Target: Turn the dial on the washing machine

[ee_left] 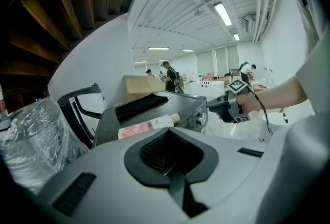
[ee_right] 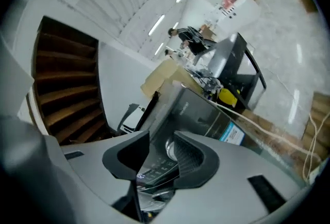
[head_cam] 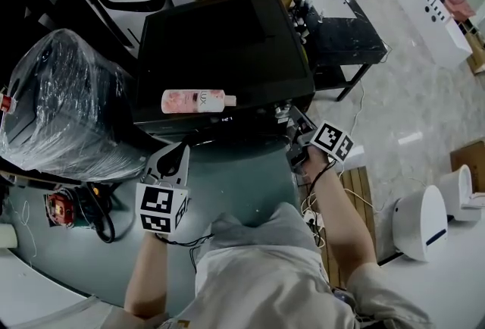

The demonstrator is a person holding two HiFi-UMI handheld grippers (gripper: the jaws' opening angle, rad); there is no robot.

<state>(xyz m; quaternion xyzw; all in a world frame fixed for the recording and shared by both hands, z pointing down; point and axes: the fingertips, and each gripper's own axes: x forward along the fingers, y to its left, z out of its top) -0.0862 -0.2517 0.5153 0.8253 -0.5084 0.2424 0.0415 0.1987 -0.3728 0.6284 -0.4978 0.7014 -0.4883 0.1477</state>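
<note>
My right gripper (ee_right: pixel 157 152) points at the front panel of the black washing machine (head_cam: pixel 227 54). Its jaws are parted to bracket the silver dial (ee_right: pixel 169 148) at the panel's right end, the pads seemingly not yet on it. My left gripper (head_cam: pixel 176 157), clenched on nothing, hangs short of the machine, likely to keep clear. A pink Lux bottle (head_cam: pixel 198 100) lies on the lid.

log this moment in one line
right tongs: open, lined up on dial | left tongs: shut, empty | pink Lux bottle: lying on washing machine
</note>
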